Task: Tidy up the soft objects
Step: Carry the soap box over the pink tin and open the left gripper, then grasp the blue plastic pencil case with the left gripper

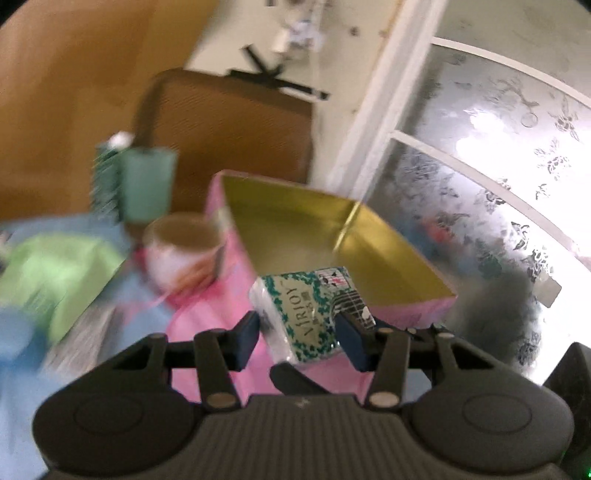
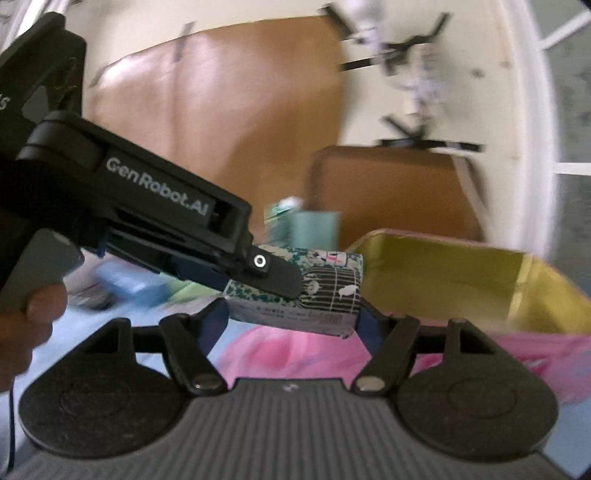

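Cream wall (image 1: 229,33), brown chair back (image 1: 229,136), bright frosted patterned window (image 1: 491,155).

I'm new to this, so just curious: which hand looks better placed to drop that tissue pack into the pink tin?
Probably the left. The left gripper is shut on the tissue pack, just before the open pink tin. The right gripper also brackets it.

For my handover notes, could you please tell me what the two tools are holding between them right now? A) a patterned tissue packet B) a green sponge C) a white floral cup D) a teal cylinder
A: the tissue packet sits clamped in the left tool and also between the fingers of the right tool, just short of the open pink tin.
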A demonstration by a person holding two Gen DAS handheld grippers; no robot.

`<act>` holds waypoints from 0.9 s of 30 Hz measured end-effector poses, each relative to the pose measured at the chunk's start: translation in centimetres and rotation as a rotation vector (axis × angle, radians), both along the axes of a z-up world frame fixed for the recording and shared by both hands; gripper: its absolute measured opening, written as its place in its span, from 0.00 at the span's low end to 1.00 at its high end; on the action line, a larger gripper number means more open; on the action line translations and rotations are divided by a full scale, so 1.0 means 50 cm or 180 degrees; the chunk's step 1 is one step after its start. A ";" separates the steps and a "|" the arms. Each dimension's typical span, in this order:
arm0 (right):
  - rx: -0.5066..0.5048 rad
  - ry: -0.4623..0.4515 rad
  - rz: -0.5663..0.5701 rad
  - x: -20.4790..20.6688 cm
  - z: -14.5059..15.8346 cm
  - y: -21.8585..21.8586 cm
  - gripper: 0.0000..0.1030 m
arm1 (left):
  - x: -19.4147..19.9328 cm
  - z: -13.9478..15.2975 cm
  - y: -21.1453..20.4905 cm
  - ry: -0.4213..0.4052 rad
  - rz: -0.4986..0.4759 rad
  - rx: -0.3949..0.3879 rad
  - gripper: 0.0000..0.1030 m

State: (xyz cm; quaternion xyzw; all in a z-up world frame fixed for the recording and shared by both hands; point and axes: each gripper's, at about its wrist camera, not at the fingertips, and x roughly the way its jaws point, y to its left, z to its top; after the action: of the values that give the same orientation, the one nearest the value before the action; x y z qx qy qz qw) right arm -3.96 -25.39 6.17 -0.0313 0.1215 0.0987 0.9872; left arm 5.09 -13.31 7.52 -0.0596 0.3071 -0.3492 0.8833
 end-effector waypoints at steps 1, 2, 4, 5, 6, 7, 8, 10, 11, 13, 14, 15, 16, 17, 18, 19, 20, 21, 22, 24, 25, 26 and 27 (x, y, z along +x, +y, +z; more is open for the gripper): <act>0.0040 -0.0015 -0.0113 0.014 0.007 -0.021 0.73 | 0.016 0.005 -0.032 -0.0024 -0.0034 0.0016 0.47; 0.0071 0.0000 -0.0221 0.026 0.009 -0.037 0.74 | 0.027 0.005 -0.056 -0.0047 -0.0036 0.0052 0.52; 0.0085 0.0074 -0.0483 0.059 0.009 -0.065 0.77 | 0.050 -0.002 -0.093 -0.0059 0.0022 0.0148 0.59; 0.0071 0.0138 -0.0579 0.077 0.008 -0.071 0.83 | 0.058 -0.007 -0.103 -0.0065 0.0081 0.0195 0.59; 0.0073 0.0184 -0.0659 0.086 0.007 -0.081 0.86 | 0.057 -0.012 -0.095 -0.0054 0.0126 0.0205 0.59; 0.0107 0.0161 -0.0715 0.081 0.005 -0.087 0.87 | 0.056 -0.015 -0.085 -0.0039 0.0152 0.0172 0.59; 0.0159 0.0101 -0.0739 0.074 0.005 -0.092 0.89 | 0.049 -0.019 -0.061 -0.0029 0.0159 0.0085 0.64; 0.0194 0.0014 -0.0672 0.064 0.006 -0.092 0.90 | 0.038 -0.020 -0.011 -0.0061 0.0217 -0.0046 0.72; 0.0161 -0.0004 -0.0631 0.061 0.006 -0.085 0.89 | 0.025 -0.025 0.033 -0.0099 0.0334 -0.0087 0.72; 0.0101 -0.0122 -0.0520 0.049 0.006 -0.060 0.87 | 0.006 -0.035 0.117 -0.0114 0.0531 -0.0140 0.72; 0.0075 -0.0146 -0.0397 0.043 0.007 -0.041 0.83 | -0.002 -0.042 0.159 -0.0106 0.0653 -0.0169 0.72; 0.0043 -0.0125 -0.0249 0.046 0.010 -0.018 0.76 | -0.010 -0.052 0.203 -0.0089 0.0809 -0.0179 0.72; 0.0001 -0.0073 -0.0081 0.053 0.010 0.002 0.72 | -0.017 -0.064 0.248 -0.0054 0.0990 -0.0155 0.72; -0.0053 0.0009 0.0107 0.064 0.010 0.026 0.65 | -0.025 -0.082 0.300 0.0000 0.1206 -0.0101 0.72; -0.0116 0.0102 0.0307 0.078 0.008 0.053 0.61 | -0.032 -0.096 0.340 0.0037 0.1376 -0.0058 0.71; -0.0188 0.0194 0.0494 0.097 0.006 0.082 0.60 | -0.040 -0.110 0.376 0.0058 0.1533 -0.0011 0.71; -0.0269 0.0268 0.0658 0.108 0.004 0.117 0.60 | -0.047 -0.121 0.405 0.0067 0.1670 0.0035 0.71; -0.0335 0.0329 0.0825 0.128 0.001 0.145 0.60 | -0.053 -0.132 0.432 0.0075 0.1800 0.0072 0.71; -0.0392 0.0379 0.1005 0.149 0.000 0.174 0.60 | -0.062 -0.142 0.455 0.0082 0.1911 0.0075 0.71; -0.0496 0.0415 0.1256 0.194 -0.003 0.232 0.61 | -0.073 -0.155 0.497 0.0098 0.2070 -0.0112 0.71; -0.0559 0.0442 0.1361 0.211 -0.007 0.262 0.62 | -0.075 -0.156 0.509 0.0103 0.2097 -0.0247 0.71; -0.0643 0.0479 0.1469 0.238 -0.010 0.291 0.63 | -0.076 -0.157 0.518 0.0071 0.2163 -0.0300 0.71; -0.0725 0.0512 0.1538 0.262 -0.014 0.315 0.64 | -0.073 -0.156 0.519 0.0051 0.2214 -0.0316 0.71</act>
State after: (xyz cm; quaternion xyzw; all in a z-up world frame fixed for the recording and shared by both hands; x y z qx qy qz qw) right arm 9.16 -9.66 5.45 -0.1623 0.1988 0.3192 0.9123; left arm 1.44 12.66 -0.27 -0.2063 0.2580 -0.0414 0.9429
